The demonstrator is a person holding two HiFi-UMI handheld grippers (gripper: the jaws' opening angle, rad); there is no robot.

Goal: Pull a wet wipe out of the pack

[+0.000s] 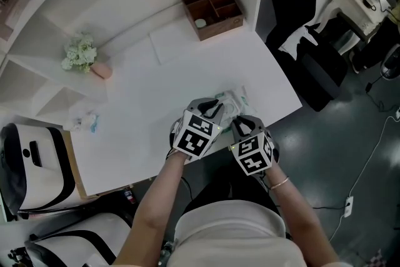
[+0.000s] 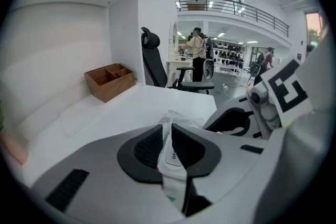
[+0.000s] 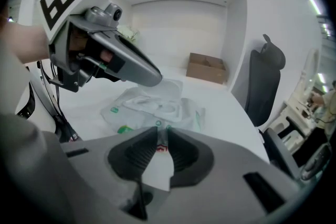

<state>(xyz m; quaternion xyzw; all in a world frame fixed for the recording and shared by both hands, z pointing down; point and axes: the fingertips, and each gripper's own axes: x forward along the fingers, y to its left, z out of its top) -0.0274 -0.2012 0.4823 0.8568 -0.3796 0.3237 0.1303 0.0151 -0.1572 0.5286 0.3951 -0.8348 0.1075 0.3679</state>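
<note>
Left hand-held gripper (image 1: 214, 109) and right hand-held gripper (image 1: 240, 125) meet at the wet wipe pack (image 1: 234, 99) near the front edge of the white worktop (image 1: 137, 109) in the head view. Left gripper view: its jaws are clamped on a white flap (image 2: 172, 157) of the pack. Right gripper view: jaws pinch the near edge of the pack (image 3: 157, 105).

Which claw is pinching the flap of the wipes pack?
The left claw: its pads pinch the white flap with the oval label. The right claw only grips the wipes pack by its near edge.
</note>
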